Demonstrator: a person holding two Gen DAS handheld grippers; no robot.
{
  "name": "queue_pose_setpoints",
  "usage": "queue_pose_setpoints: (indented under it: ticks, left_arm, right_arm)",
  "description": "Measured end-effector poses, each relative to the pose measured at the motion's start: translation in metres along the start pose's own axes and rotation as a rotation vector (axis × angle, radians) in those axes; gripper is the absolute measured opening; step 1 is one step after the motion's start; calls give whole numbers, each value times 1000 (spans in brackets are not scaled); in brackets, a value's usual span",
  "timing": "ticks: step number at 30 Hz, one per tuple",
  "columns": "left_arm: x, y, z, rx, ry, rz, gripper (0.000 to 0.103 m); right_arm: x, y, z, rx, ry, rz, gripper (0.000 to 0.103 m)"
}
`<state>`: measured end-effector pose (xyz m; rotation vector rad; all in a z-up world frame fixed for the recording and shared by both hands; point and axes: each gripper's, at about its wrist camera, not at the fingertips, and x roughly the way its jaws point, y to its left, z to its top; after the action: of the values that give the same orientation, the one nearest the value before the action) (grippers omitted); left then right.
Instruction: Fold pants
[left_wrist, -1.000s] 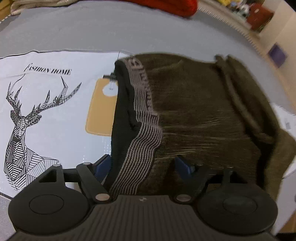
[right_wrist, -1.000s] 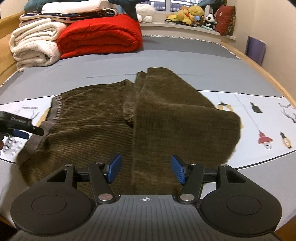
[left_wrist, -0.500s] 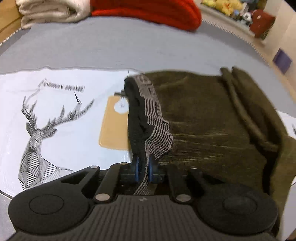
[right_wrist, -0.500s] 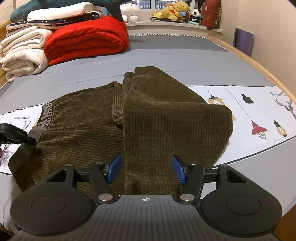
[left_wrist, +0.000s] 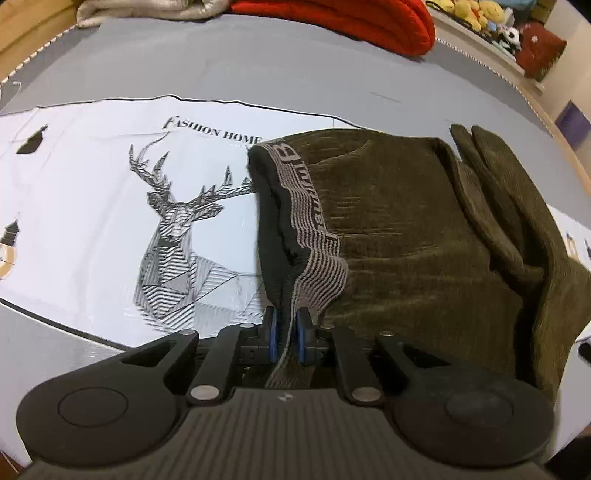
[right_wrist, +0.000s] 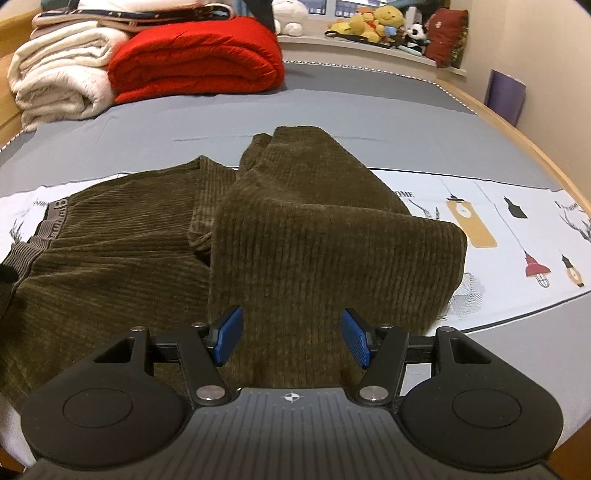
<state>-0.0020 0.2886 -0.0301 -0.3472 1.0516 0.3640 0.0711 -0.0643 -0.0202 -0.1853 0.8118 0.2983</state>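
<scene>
Olive corduroy pants (right_wrist: 295, 236) lie on the bed, the legs folded over the seat part. In the left wrist view the pants (left_wrist: 406, 229) have a grey striped waistband (left_wrist: 314, 236) with a dark lining. My left gripper (left_wrist: 285, 334) is shut on the near corner of that waistband and lifts it a little off the sheet. My right gripper (right_wrist: 291, 334) is open, with the folded leg's near edge between its blue pads (right_wrist: 229, 332). It holds nothing.
The bed has a grey sheet (right_wrist: 369, 103) with a white printed band showing a deer (left_wrist: 177, 236) and lamps (right_wrist: 532, 264). A red quilt (right_wrist: 195, 64) and a white blanket roll (right_wrist: 59, 86) lie at the back. Plush toys (right_wrist: 369, 22) line the sill. A wooden bed rail (right_wrist: 517, 133) runs along the right.
My left gripper closed on the waistband corner and pulled it up and to the right over the deer print. My right gripper stayed open and shifted slightly over the folded leg.
</scene>
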Motion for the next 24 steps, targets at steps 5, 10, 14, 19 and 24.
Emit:
queue_pose_setpoints:
  ticks: [5,10,14,19,24]
  left_arm:
    - [-32,-6,4,11,-107,14,27]
    - [-52,-29,14,3,-185,1,42]
    - [-54,-53,21,39,-191,33,42]
    - [-46,-81,26,116,-127,7,43]
    - [-40,-104,30,192,-116,61,43]
  right_arm:
    - [4,-6,14,30,-17,3,62]
    - [21,1,34,4,-2,43,67]
    - [42,22,49,-132,-25,47,75]
    - [70,45,56,-224,8,62,76]
    - [93,56,57,-292,54,-14,75]
